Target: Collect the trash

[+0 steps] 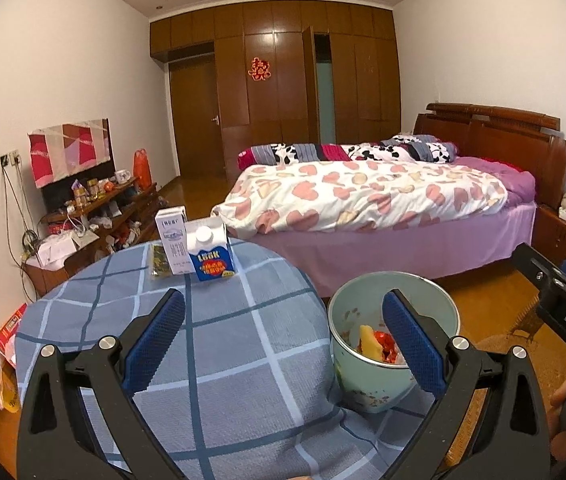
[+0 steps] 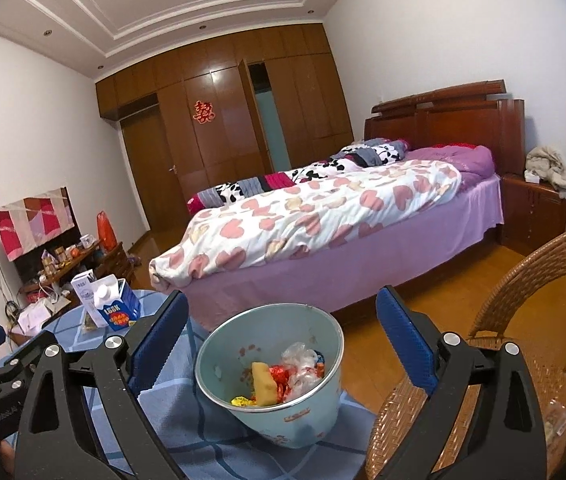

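Your left gripper point(image 1: 283, 344) and right gripper point(image 2: 283, 344) both have fingers apart; two cartons point(image 1: 199, 252) stand beyond the bin point(image 2: 275, 368).

white walls point(image 1: 63, 60), wooden wardrobe point(image 1: 279, 76), bed point(image 1: 363, 196), wicker chair point(image 2: 523, 300)

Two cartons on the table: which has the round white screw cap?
The blue carton, the shorter one on the right with a sloped gable top. The taller white carton beside it has a flat top, no cap visible.
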{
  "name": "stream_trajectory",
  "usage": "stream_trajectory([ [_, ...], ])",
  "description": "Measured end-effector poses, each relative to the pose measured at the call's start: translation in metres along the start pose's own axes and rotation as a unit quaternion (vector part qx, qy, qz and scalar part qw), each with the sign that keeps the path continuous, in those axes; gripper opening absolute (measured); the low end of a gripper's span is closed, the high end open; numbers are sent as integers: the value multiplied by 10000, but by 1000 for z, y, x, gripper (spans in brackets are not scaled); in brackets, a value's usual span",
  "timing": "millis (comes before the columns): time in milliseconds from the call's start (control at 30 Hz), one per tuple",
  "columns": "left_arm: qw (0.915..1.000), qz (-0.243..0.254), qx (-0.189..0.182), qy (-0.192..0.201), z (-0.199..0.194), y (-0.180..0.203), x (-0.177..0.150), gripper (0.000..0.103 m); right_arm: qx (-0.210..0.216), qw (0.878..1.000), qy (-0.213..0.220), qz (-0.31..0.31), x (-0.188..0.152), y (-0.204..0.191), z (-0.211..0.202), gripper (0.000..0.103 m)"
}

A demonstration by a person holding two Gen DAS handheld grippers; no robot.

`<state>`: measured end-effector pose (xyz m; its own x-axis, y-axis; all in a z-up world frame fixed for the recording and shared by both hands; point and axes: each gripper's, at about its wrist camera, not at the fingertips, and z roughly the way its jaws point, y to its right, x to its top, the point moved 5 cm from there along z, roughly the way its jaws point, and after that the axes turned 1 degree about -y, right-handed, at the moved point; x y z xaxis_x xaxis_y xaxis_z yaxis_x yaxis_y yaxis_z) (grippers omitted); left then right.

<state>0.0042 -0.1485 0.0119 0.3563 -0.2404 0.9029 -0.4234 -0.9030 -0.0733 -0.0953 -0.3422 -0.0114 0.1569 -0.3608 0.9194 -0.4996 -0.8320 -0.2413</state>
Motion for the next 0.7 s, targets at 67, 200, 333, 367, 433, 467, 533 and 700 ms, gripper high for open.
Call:
stream_trajectory([
  [67,10000,15,10,36,-2,0,1,97,9,10000,-11,12,0,0,0,93],
  [200,10000,11,-16,45,-2,0,2,97,7,10000,-8,17,0,0,0,93],
  [333,10000,9,-8,60,-2,1,3,97,6,10000,-16,69,1,1,0,93],
  [367,10000,11,-5,70,-2,1,3,97,5,10000,-15,71,1,1,0,93],
  [433,10000,20,0,96,-4,2,3,97,1,10000,2,71,2,0,-1,93],
  [467,9999,25,5,104,-4,2,4,97,3,10000,11,72,2,0,-2,93],
  [533,9999,34,-3,105,-4,2,4,97,8,10000,14,72,3,2,-2,93],
  [700,9999,27,1,107,-5,3,5,97,5,10000,14,77,3,2,-2,93],
])
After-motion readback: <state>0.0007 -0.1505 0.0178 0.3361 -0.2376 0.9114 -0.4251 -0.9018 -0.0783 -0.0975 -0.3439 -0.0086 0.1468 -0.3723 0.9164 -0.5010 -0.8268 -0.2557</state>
